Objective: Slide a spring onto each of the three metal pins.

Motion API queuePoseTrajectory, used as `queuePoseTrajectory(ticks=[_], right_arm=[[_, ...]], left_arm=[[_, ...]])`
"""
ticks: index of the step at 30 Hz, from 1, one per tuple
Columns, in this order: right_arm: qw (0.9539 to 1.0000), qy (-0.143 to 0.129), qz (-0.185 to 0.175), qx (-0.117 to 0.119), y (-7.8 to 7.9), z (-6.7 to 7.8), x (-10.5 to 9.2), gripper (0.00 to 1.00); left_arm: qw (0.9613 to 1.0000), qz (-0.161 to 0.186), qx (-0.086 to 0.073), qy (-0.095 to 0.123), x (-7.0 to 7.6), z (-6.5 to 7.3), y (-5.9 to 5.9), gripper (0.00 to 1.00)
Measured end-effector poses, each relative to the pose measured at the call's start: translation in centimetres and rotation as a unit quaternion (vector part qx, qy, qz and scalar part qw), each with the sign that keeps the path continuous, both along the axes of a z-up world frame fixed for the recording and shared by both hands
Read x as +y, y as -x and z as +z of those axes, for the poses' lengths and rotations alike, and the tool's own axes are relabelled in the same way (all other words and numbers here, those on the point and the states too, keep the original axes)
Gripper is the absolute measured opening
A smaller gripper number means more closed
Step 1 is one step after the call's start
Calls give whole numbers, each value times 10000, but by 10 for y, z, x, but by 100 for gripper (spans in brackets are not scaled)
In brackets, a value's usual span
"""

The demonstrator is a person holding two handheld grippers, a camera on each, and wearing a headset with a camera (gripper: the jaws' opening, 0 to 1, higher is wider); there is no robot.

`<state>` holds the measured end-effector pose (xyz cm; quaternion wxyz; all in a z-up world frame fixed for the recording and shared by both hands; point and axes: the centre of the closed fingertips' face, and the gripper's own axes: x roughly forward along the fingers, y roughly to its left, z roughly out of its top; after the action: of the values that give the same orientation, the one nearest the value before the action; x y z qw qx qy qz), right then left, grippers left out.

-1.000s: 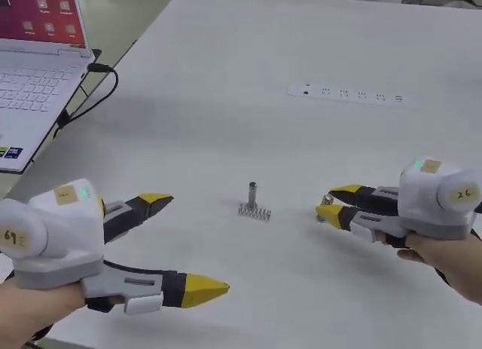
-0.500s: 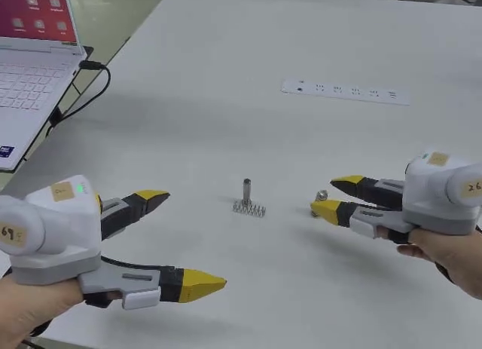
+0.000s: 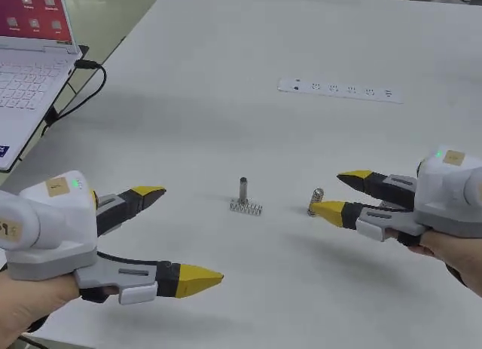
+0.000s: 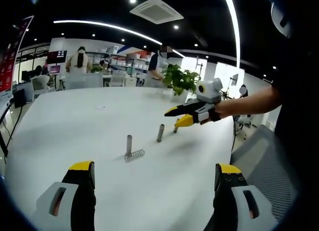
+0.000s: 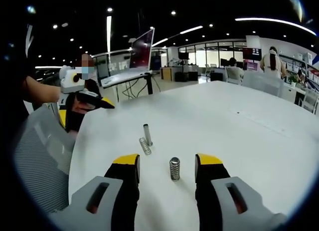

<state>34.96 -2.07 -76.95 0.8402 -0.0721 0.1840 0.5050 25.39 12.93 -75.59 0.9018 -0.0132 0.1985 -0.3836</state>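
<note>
So the right claw (image 3: pixel 340 192) is spread open on the right side of the white surface (image 3: pixel 226 100). A spring-covered pin (image 3: pixel 316 198) stands upright between its yellow tips, touching neither one as far as I can tell. Left of that, a bare pin (image 3: pixel 243 188) stands upright with a loose spring (image 3: pixel 246 208) lying flat right at its near foot, and the left claw (image 3: pixel 175 234) hovers at the near left, wide open with nothing in it.
</note>
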Motion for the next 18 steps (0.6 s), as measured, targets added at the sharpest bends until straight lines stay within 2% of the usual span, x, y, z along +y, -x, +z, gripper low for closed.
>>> queuePoseTrajectory(ticks=[3, 8, 18], right_arm=[[10000, -38, 18, -23, 7, 6, -1, 43], [9998, 104, 149, -68, 15, 3, -4, 40], [9996, 83, 262, -95, 27, 4, -6, 37]], left_arm=[[10000, 9, -4, 14, 0, 1, 0, 98], [10000, 12, 3, 12, 0, 1, 0, 98], [10000, 29, -3, 29, 1, 3, -2, 98]])
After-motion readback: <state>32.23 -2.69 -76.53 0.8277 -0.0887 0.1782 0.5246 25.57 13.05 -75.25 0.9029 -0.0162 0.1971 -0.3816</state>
